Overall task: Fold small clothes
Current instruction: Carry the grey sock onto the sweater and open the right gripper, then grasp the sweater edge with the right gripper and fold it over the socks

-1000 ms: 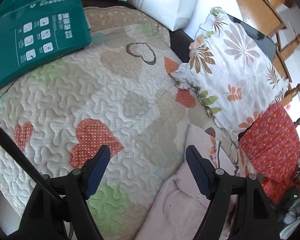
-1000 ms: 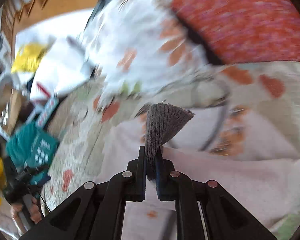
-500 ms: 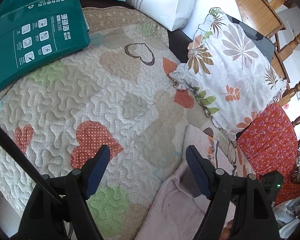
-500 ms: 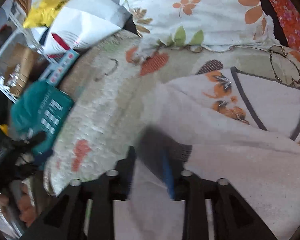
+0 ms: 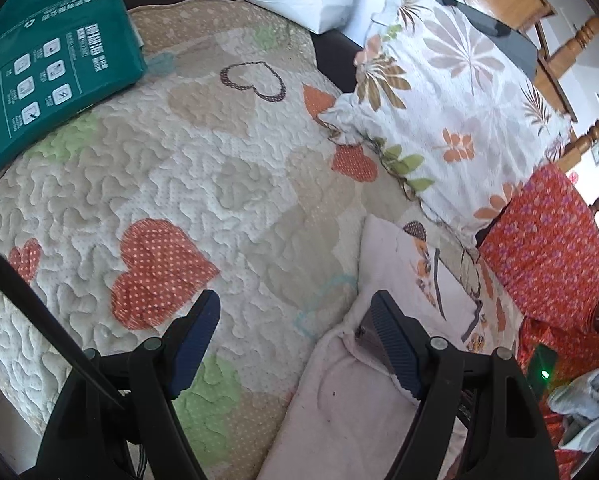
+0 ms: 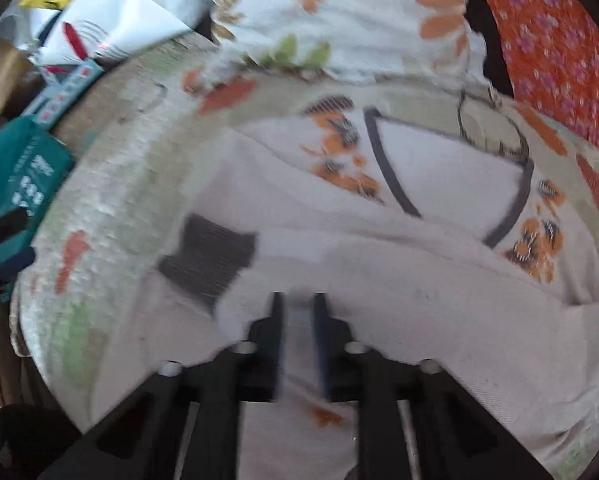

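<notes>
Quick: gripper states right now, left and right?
Left gripper: open, empty.
Right gripper: jaws just closing, nearly shut; pink garment between them, grip cannot be told.

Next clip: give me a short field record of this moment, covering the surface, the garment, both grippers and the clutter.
surface: heart-patterned quilt
garment: pale pink garment lying on the quilt, grey cuff free of both grippers
left gripper: open, nothing between its fingers, by the garment's edge
right gripper: over the garment, fingers almost together, just been closing; blur hides whether fabric is pinched
nearby: floral pillow, green package
</notes>
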`<act>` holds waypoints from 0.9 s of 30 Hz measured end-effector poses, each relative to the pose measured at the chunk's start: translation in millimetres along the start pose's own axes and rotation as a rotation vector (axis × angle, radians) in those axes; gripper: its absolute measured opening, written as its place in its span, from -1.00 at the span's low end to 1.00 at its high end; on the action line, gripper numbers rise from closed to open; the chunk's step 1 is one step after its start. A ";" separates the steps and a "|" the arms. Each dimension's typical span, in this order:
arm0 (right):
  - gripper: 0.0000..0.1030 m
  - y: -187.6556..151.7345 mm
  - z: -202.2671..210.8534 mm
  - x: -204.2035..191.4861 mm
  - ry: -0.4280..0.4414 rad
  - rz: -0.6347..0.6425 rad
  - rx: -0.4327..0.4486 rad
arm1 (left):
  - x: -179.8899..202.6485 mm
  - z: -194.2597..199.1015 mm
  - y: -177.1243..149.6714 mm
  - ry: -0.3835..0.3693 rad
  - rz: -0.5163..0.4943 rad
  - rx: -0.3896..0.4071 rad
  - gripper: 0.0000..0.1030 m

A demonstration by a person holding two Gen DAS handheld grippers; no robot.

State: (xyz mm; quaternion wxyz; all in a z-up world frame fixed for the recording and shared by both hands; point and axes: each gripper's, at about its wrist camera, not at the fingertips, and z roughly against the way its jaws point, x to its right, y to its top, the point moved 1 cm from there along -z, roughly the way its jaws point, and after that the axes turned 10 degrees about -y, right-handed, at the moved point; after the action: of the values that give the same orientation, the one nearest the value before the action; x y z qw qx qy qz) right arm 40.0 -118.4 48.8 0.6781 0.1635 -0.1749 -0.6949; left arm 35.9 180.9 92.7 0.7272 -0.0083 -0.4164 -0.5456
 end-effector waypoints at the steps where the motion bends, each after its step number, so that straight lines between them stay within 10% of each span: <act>1: -0.77 -0.3 -5.8 -0.4 0.001 -0.004 -0.012 | 2.8 -1.8 -1.6 0.010 -0.014 0.000 0.49; 10: -0.75 7.3 -9.1 13.1 0.132 -0.100 -0.015 | 22.5 -19.4 -10.5 0.106 -0.147 -0.002 0.49; 24: -0.76 -87.2 43.8 219.6 -0.178 -0.375 -0.036 | 39.4 -96.8 -55.0 0.081 -0.189 -0.208 0.49; 27: -0.41 -112.8 78.8 241.7 -0.186 -0.455 0.029 | 41.4 -91.5 -56.4 0.064 -0.197 -0.204 0.49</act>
State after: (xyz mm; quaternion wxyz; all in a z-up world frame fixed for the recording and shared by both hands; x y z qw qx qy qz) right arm -103.0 -356.1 68.5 0.4828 0.1438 -0.2051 -0.8391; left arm 47.8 82.9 33.4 0.6783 -0.0237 -0.3342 -0.6539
